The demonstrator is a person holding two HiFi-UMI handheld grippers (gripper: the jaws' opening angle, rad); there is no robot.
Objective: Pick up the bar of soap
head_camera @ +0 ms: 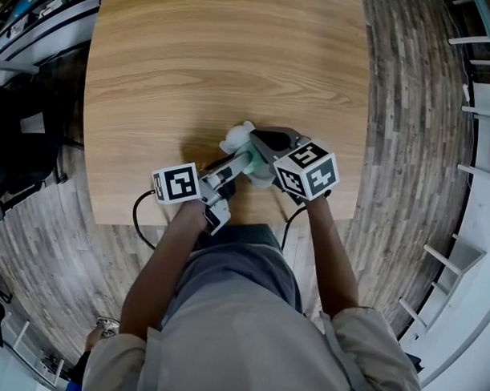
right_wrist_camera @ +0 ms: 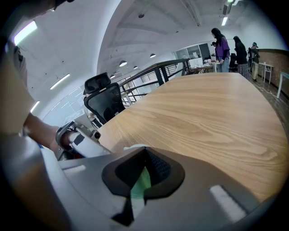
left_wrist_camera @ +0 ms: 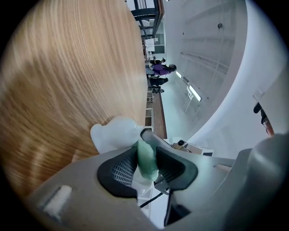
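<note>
1. My left tongs (left_wrist_camera: 148, 171) and right tongs (right_wrist_camera: 143, 178) both pinch the green bar of soap (left_wrist_camera: 146, 158), with their jaws only a little apart.
2. It sits by the middle of the desk's (head_camera: 193, 61) near edge.
3. I should squeeze softly and lift straight up, because soap is slippy.
4. The head view shows the place. Only the gripper views show the pinch.

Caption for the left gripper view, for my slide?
Left tongs clamp the pale green soap edge-on, wooden table behind.
</note>
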